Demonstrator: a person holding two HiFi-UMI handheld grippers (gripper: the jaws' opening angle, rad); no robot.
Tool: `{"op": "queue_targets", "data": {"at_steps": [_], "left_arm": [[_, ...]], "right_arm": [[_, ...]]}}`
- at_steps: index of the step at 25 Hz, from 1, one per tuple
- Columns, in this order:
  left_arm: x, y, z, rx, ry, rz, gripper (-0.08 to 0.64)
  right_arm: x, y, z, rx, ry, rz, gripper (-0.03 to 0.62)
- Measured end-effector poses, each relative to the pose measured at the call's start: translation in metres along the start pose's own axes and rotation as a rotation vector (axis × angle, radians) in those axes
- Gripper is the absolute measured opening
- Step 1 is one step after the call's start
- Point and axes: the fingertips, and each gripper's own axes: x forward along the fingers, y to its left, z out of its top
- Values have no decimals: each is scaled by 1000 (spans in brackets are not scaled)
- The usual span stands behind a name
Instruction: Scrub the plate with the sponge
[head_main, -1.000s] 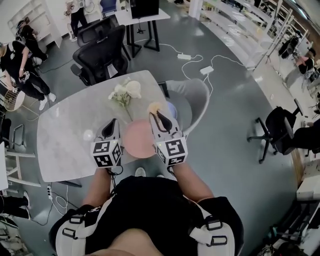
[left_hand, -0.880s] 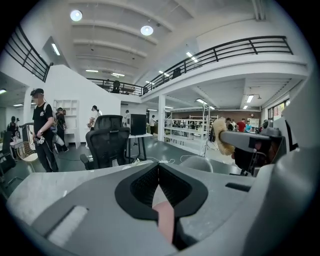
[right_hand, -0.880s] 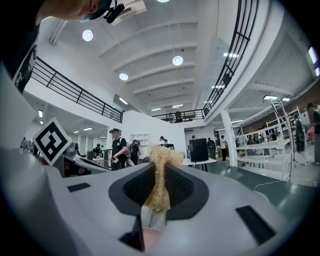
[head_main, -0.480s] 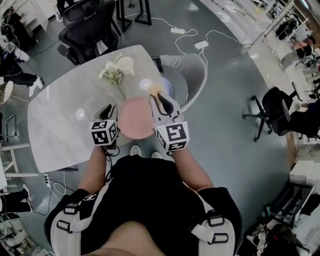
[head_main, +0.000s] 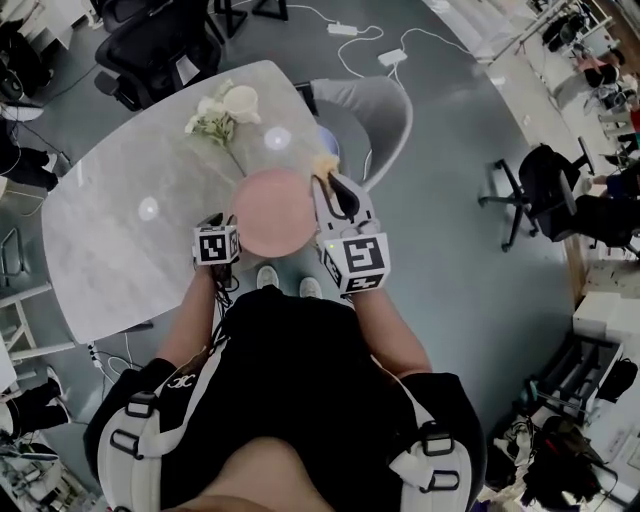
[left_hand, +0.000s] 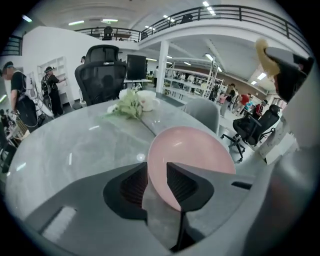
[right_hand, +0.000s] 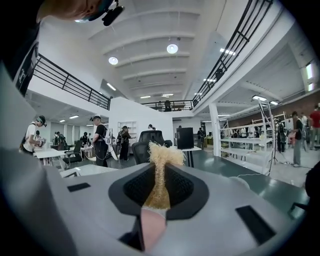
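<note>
The plate (head_main: 272, 210) is plain glossy pink and round. Its near rim is pinched between the jaws of the left hand-held gripper (left_hand: 156, 181), at the near edge of the grey marbled tabletop (head_main: 120, 230). The right hand-held gripper (right_hand: 159, 186) is clamped on the sponge (right_hand: 161, 159), a tan, fibrous, frayed tuft just beside the plate's right rim.

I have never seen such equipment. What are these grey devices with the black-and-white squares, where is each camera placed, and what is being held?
There is no robot: a person holds a two-jaw gripper in each hand. The head view looks down from the person's head; each other view rides on one gripper and looks along its jaws. On the pale marble table lie white flowers. The left gripper is shut on the rim of the round pink plate; the right gripper is shut on the yellow fibrous sponge.
</note>
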Motion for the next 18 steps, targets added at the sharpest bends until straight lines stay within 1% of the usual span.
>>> {"op": "queue_targets", "data": {"at_steps": [3, 6, 8, 12, 14, 17, 18], "left_arm": [[16, 3, -20, -50, 65, -16, 109], [32, 2, -36, -141, 111, -55, 109], [40, 1, -44, -224, 134, -87, 109], [58, 1, -55, -424, 179, -147, 107], [62, 3, -60, -500, 192, -148, 107], [64, 6, -62, -595, 208, -142, 104], [66, 4, -64, -632, 224, -157, 79]], "right_arm": [[-4, -5, -6, -2, 20, -24, 52], [-7, -8, -11, -7, 34, -43, 52], [-8, -9, -13, -12, 41, -51, 52], [-9, -11, -15, -20, 55, -60, 52], [-12, -12, -16, -22, 60, -66, 52], [-14, -14, -17, -22, 62, -75, 52], [-15, -14, -18, -21, 63, -76, 52]]}}
